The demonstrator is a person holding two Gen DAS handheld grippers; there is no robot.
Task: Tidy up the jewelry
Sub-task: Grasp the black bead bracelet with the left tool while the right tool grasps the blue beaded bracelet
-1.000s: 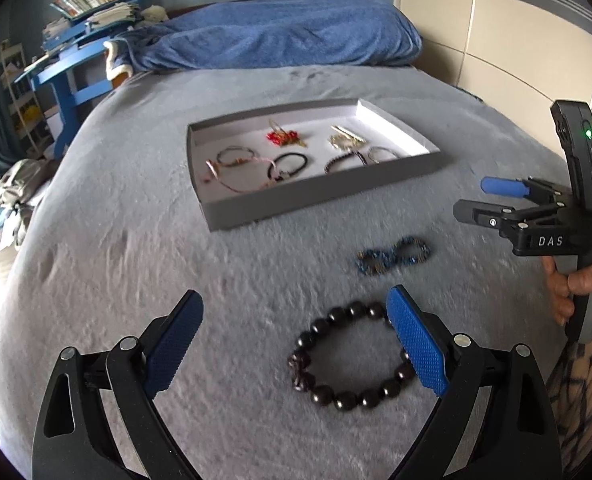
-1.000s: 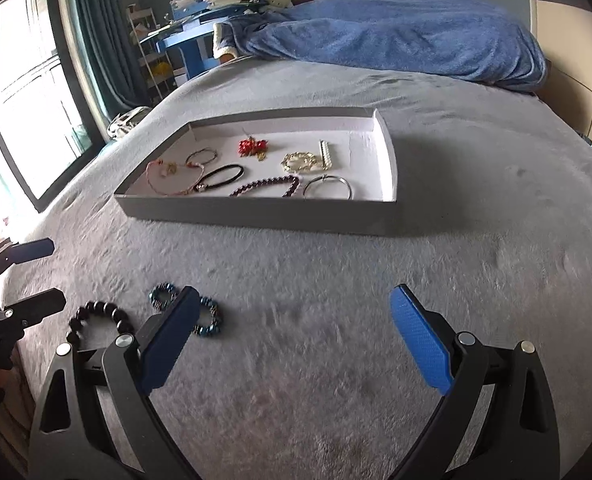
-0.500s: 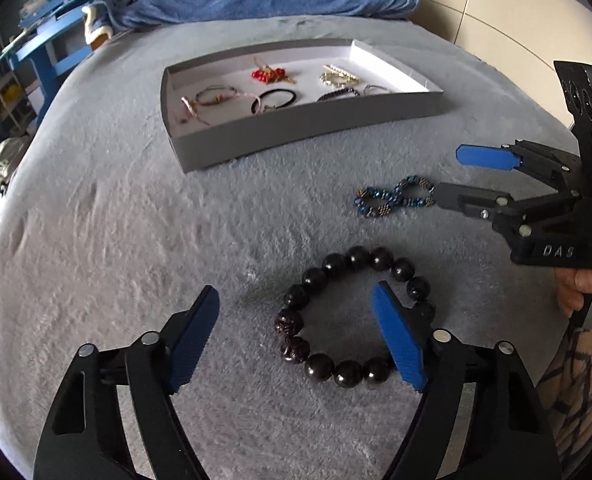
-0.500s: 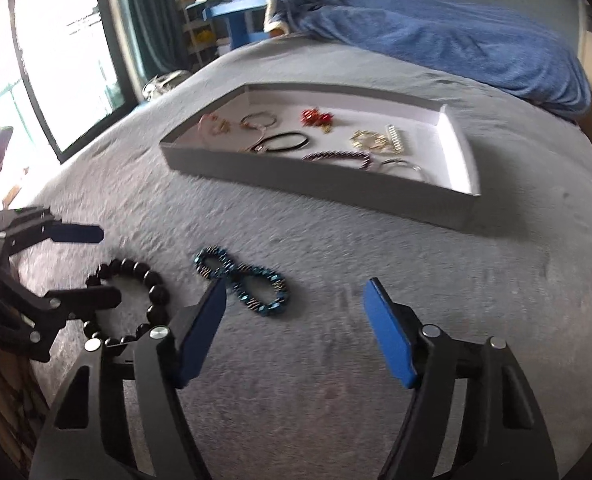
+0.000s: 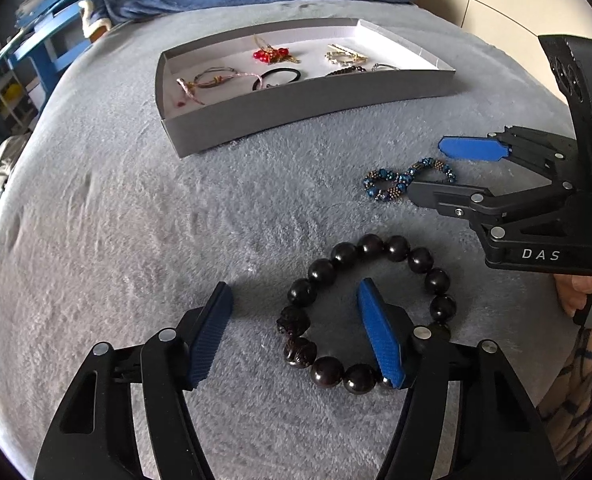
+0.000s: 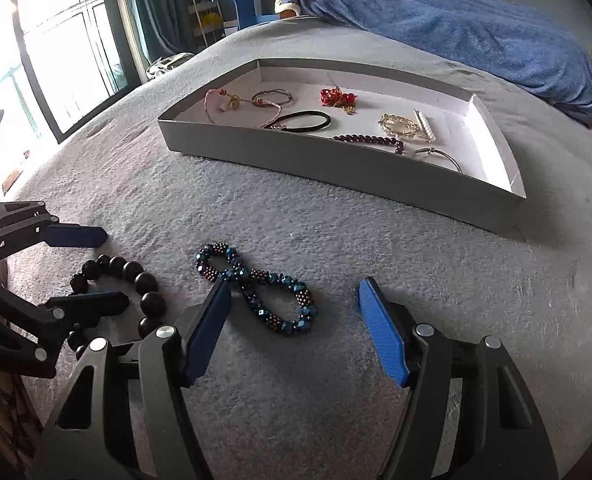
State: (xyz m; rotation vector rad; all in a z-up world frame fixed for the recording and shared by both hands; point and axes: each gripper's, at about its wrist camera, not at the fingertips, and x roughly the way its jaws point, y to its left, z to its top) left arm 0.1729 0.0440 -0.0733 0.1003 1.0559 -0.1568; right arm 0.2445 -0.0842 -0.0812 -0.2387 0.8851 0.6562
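A dark round-bead bracelet (image 5: 376,256) lies on the grey bed cover. My left gripper (image 5: 296,324) is open and low over it, with the right finger inside the ring and the bracelet's left side between the jaws. A blue beaded bracelet (image 6: 255,288), twisted into a figure eight, lies beside it; it also shows in the left wrist view (image 5: 400,182). My right gripper (image 6: 296,320) is open around the blue bracelet's near end. The right gripper shows from the side in the left wrist view (image 5: 428,170), and the left gripper in the right wrist view (image 6: 111,268).
A grey tray (image 5: 296,110) with a white floor stands further back and holds several bracelets, a black hair tie and red beads; its near wall also shows in the right wrist view (image 6: 336,164). A blue blanket (image 6: 456,28) lies at the bed's far end. A window is at the left.
Both grippers moved down and forward onto the bracelets. The left one's finger now sits inside the dark ring; the right one now straddles the blue bracelet. Both jaws narrowed somewhat.
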